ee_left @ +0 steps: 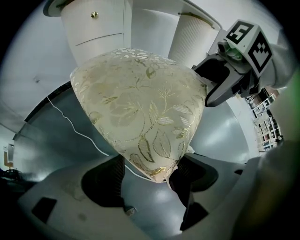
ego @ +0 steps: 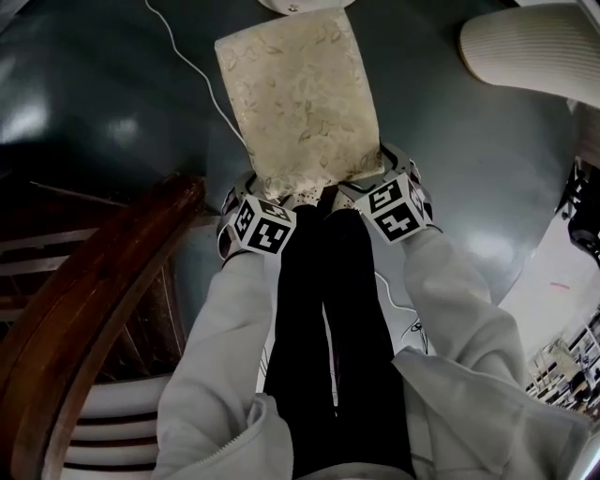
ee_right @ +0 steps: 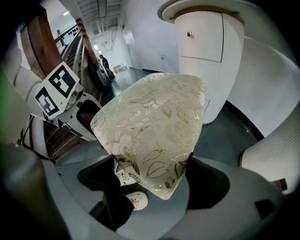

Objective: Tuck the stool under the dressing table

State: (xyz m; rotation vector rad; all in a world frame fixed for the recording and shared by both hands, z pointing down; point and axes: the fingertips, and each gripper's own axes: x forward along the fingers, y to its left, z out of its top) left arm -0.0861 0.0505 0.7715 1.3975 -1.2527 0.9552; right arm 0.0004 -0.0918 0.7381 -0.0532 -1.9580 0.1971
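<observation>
The stool [ego: 300, 98] has a cream cushion with a gold leaf pattern and stands on the dark floor. Its far end lies just short of the white dressing table [ego: 295, 5]. My left gripper [ego: 270, 194] sits at the cushion's near left corner, my right gripper [ego: 375, 180] at its near right corner. In the left gripper view that corner [ee_left: 157, 166] is wedged between the jaws of the left gripper [ee_left: 150, 177], and both fingers touch it. The right gripper [ee_right: 154, 180] holds its corner [ee_right: 161, 180] the same way, jaws wide.
A white cable [ego: 192, 56] runs over the floor left of the stool. A dark wooden banister [ego: 103, 291] stands at the left, and a white ribbed curved piece [ego: 534, 42] at the far right. The person's black-trousered legs [ego: 328, 328] stand right behind the stool.
</observation>
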